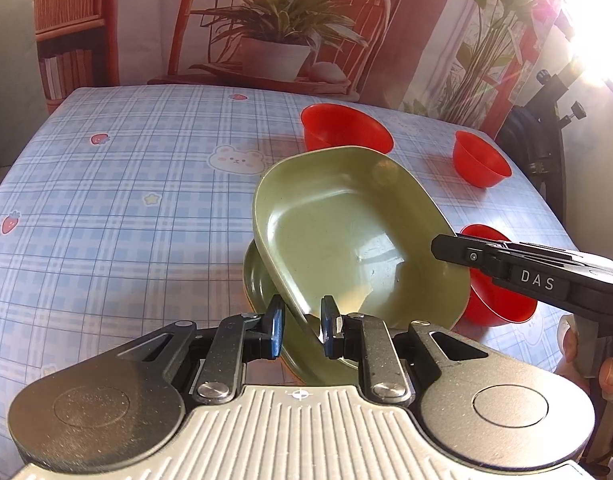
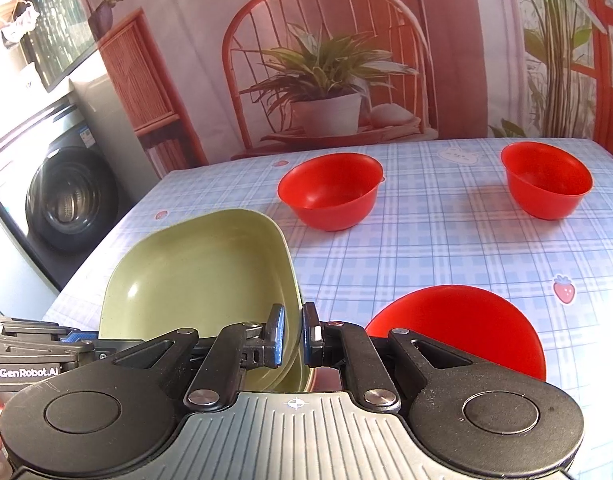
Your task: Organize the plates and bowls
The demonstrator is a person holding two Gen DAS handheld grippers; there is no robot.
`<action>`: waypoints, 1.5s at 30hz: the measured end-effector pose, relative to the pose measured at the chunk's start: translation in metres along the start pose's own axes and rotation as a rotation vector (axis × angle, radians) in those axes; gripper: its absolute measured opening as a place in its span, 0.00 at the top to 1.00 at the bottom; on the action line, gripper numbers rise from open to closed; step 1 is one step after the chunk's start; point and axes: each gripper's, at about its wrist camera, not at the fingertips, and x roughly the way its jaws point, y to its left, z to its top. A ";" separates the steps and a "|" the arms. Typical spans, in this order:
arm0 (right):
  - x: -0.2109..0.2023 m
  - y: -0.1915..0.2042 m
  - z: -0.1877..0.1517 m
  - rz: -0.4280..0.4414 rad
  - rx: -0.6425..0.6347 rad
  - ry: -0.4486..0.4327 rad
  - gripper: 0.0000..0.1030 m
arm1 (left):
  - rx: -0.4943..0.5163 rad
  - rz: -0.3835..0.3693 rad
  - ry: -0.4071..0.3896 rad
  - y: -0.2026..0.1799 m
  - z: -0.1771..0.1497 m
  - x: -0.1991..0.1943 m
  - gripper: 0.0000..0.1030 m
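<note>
A green plate [image 1: 338, 240] [image 2: 194, 272] hangs tilted over a second green plate [image 1: 258, 292] that lies on the table. My left gripper [image 1: 302, 328] [image 2: 82, 338] is shut on the tilted plate's near rim, one finger inside and one underneath. My right gripper [image 2: 294, 334] [image 1: 440, 249] is shut on the same plate's right rim. Three red bowls stand on the cloth: one far off in the middle [image 1: 342, 128] [image 2: 330, 188], one far right [image 1: 480, 160] [image 2: 546, 178], and one close by [image 1: 498, 304] [image 2: 466, 328], just right of the plates.
The table [image 1: 106, 220] wears a blue plaid cloth with strawberry and bear prints. A backdrop printed with a chair and a plant hangs behind it. A black stand [image 1: 546, 120] rises off the right edge. A washing machine [image 2: 66, 200] sits to the left.
</note>
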 end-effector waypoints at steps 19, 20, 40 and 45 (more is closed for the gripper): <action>0.005 0.001 -0.009 -0.017 -0.003 0.017 0.92 | 0.020 0.032 0.016 -0.005 -0.009 0.006 0.81; 0.005 0.000 -0.009 -0.013 -0.004 0.018 0.92 | 0.022 0.034 0.015 -0.006 -0.009 0.006 0.81; 0.008 0.005 -0.012 -0.038 -0.041 0.017 0.91 | 0.001 0.080 0.039 -0.003 -0.008 0.012 0.75; 0.008 0.006 -0.014 -0.060 -0.065 0.011 0.86 | -0.030 0.094 0.055 0.002 -0.009 0.015 0.69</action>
